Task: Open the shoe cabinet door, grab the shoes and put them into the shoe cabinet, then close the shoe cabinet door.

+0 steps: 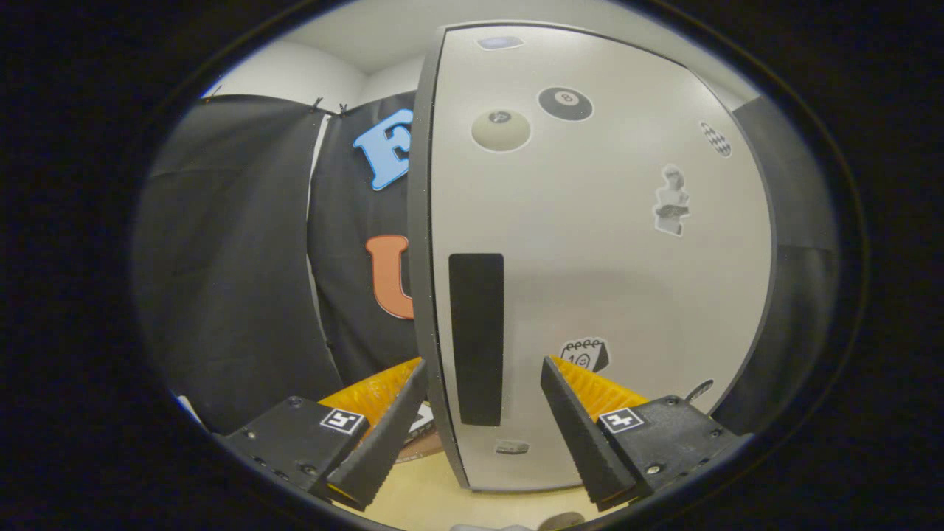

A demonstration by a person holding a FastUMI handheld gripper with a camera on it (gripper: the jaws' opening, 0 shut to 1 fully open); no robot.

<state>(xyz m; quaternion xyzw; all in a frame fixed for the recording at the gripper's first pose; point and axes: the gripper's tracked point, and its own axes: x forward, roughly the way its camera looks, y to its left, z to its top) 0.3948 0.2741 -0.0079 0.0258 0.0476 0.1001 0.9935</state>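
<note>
Cabinet door (605, 243) edge between spread fingers (383, 431)

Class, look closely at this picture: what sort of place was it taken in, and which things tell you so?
Probably a staged recording booth, not a real home: black cloth wall hangs behind a sticker-covered cabinet door, and the open gripper straddles the door's edge by its dark handle strip.

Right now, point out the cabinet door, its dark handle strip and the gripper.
cabinet door (612, 280), gripper view, on its bare pale face.
handle strip (476, 339), gripper view, middle of the dark vertical strip.
gripper (483, 402), gripper view, midway between its open fingers, which straddle the door's edge.
</note>
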